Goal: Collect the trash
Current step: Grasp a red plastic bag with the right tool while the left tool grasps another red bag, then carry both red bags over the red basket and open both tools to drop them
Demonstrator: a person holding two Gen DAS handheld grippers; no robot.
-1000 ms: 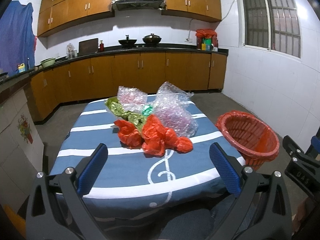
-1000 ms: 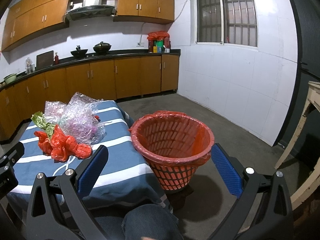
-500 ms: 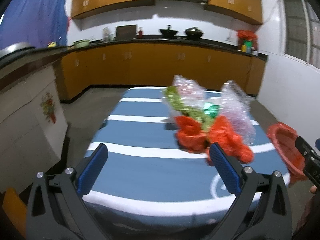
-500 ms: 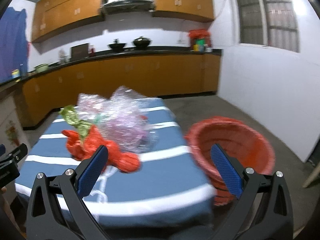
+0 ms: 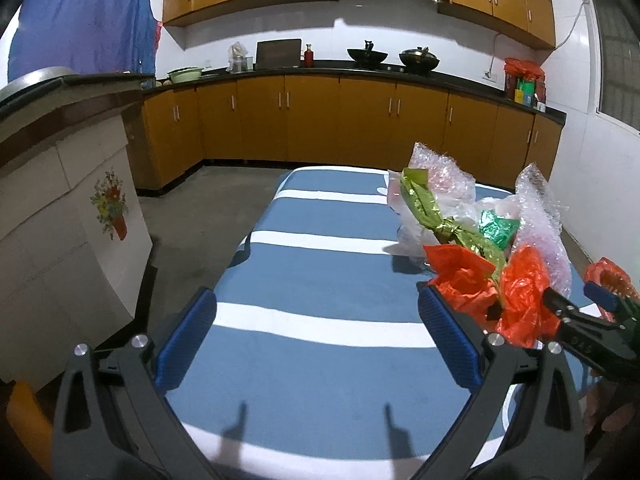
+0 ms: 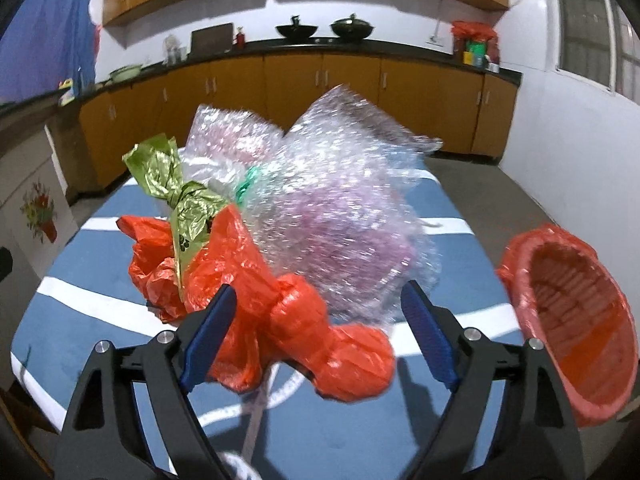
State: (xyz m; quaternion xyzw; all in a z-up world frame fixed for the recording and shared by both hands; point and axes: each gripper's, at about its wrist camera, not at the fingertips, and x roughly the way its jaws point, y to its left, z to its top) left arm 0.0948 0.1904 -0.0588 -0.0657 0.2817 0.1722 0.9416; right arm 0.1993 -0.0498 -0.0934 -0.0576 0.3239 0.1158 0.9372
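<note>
A heap of trash lies on the blue striped table [image 5: 320,280]: a crumpled red plastic bag [image 6: 280,312], clear bubble wrap [image 6: 340,200] and green foil wrap [image 6: 180,196]. My right gripper [image 6: 320,332] is open, its jaws standing on either side of the red bag. A red-lined waste basket [image 6: 572,320] stands off the table's right edge. My left gripper [image 5: 316,336] is open and empty over the bare left part of the table, with the red bag [image 5: 480,288] just right of its right jaw. The right gripper [image 5: 588,320] shows at the far right of the left wrist view.
Wooden kitchen cabinets [image 5: 320,120] with a dark counter run along the back wall. A white box with a flower picture [image 5: 80,240] stands left of the table. Concrete floor lies between table and cabinets.
My right gripper has swung left from the basket and closed in on the heap, now straddling the red bag. My left gripper has turned left, away from the heap.
</note>
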